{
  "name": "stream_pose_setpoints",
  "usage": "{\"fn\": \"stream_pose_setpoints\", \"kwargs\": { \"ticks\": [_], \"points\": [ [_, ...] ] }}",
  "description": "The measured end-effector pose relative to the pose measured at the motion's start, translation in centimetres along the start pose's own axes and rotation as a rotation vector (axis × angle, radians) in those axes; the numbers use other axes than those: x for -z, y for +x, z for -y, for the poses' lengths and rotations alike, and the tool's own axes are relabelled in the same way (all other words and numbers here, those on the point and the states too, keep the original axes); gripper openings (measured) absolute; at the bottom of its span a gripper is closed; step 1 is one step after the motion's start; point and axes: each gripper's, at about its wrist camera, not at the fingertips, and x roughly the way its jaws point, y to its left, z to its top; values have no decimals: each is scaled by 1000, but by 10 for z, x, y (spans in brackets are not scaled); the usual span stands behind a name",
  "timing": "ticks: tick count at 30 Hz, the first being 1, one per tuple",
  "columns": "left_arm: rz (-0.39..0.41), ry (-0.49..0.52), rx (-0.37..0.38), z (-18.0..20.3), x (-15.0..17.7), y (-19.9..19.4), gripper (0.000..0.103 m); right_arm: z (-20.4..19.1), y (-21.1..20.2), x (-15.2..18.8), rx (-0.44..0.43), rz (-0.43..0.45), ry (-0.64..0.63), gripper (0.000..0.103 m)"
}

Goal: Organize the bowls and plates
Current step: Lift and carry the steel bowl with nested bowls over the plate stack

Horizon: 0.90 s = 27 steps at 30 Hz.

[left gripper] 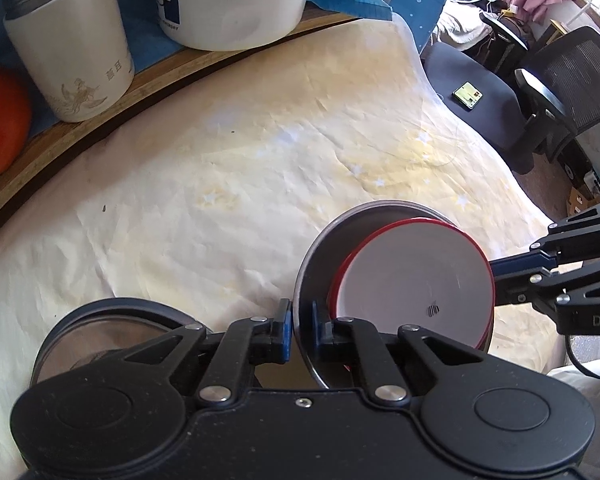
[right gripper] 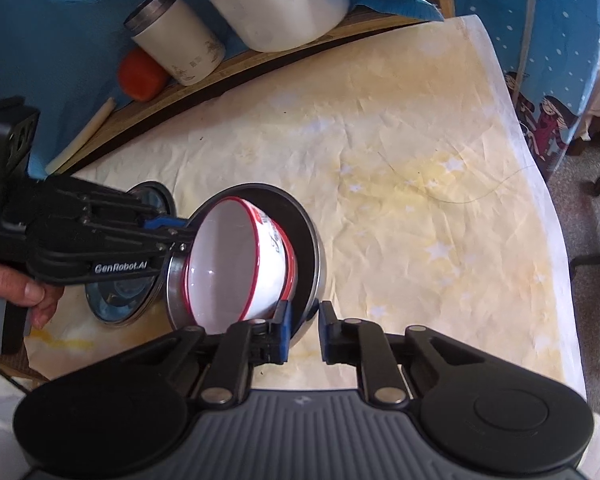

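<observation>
Readable text: "GenRobot.AI" in white on the side of the left hand-held gripper point(right gripper: 180, 236), right wrist view. "DA" on the right hand-held gripper point(left gripper: 496, 276) body, cut off at frame edge. White jug point(left gripper: 236, 0) shows red "Ha" and small "...RDAY", partial. White tumbler point(left gripper: 66, 46) has two gold characters, illegible. Red script on the red-rimmed bowl point(right gripper: 240, 264), unreadable.

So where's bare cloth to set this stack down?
Free: the wide yellow tablecloth right of the steel bowl holding the red-rimmed white bowl, up to the wooden shelf edge. Crowded: left, by the glass-lidded steel dish.
</observation>
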Motion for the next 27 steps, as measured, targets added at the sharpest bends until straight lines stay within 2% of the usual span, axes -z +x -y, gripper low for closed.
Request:
{"fn": "stream_pose_setpoints", "kwargs": {
  "ticks": [10, 17, 23, 27],
  "points": [
    [6, -18, -8, 1, 2, 0, 9, -5, 12, -9, 72, -33, 27, 15],
    [2, -13, 3, -1, 1, 1, 10, 0, 25, -14, 64, -52, 66, 16],
    [8, -8, -6, 0, 3, 0, 10, 4, 25, -9, 36, -24, 101, 11],
    [-7, -64, 21, -4, 2, 1, 9, 8, 21, -3, 12, -15, 162, 10]
  ]
}}
